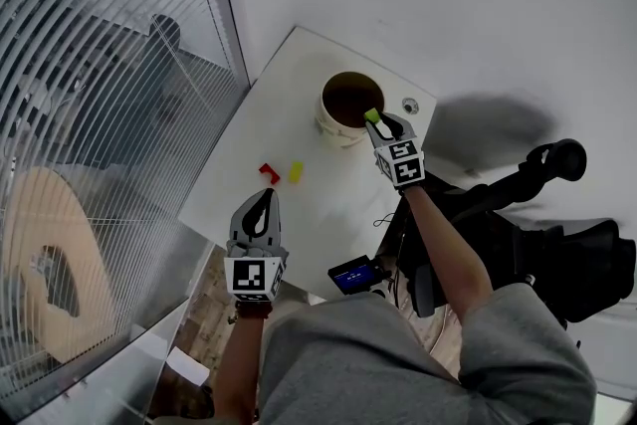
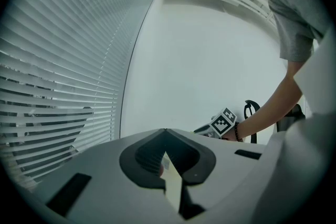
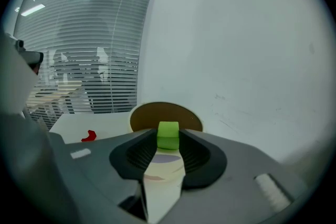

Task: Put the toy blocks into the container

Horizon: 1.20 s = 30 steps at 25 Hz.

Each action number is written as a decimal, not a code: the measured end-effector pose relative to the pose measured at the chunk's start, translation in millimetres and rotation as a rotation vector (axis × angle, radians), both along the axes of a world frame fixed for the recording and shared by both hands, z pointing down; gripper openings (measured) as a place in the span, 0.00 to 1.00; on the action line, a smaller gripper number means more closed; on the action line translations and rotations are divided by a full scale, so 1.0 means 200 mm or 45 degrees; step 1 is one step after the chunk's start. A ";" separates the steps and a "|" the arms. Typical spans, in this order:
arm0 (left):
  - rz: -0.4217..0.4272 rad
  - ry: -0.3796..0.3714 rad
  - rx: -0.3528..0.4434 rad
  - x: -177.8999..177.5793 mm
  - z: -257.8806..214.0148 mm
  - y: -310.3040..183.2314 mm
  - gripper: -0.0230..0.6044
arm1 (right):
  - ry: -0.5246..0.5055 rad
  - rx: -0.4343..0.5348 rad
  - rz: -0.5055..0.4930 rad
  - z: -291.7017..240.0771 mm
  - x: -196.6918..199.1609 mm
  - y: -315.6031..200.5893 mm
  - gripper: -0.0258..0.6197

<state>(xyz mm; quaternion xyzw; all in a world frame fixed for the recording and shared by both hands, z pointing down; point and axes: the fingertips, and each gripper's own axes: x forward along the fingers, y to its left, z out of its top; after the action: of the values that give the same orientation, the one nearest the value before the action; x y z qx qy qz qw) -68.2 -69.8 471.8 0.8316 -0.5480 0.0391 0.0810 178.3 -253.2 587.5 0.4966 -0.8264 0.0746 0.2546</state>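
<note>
A cream container [image 1: 336,126] with a brown inside stands at the far side of the white table [image 1: 289,85]. My right gripper [image 1: 376,120] is at its right rim, shut on a green block [image 1: 372,114]. The right gripper view shows the green block [image 3: 168,135] pinched at the jaw tips, with the container's mouth [image 3: 152,114] just beyond it. A red block [image 1: 268,172] and a yellow block [image 1: 296,172] lie on the table nearer me; the red block [image 3: 88,136] also shows at the left of the right gripper view. My left gripper [image 1: 263,199] hovers by the table's near edge, its jaws together and holding nothing.
Window blinds [image 1: 90,65] run along the left. A small round fitting [image 1: 410,105] sits in the table beside the container. Black camera gear [image 1: 542,174] and a device with a blue screen [image 1: 353,276] are at the right, off the table.
</note>
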 end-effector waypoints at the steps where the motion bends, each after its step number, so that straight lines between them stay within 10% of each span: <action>1: -0.001 -0.001 -0.001 0.00 0.00 0.00 0.05 | -0.004 0.002 -0.003 0.00 0.00 0.01 0.26; 12: -0.002 0.010 0.001 -0.01 0.00 0.01 0.05 | -0.039 0.024 -0.046 -0.04 -0.08 0.11 0.26; 30: -0.087 -0.002 -0.077 -0.11 0.13 0.14 0.05 | 0.002 -0.011 -0.510 0.19 -0.62 0.50 0.28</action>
<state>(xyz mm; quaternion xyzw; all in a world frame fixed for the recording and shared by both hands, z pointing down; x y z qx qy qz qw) -89.9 -41.5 497.7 0.8095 -0.5748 0.0536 0.1070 54.2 -153.6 624.8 0.3214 -0.9082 0.0256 0.2670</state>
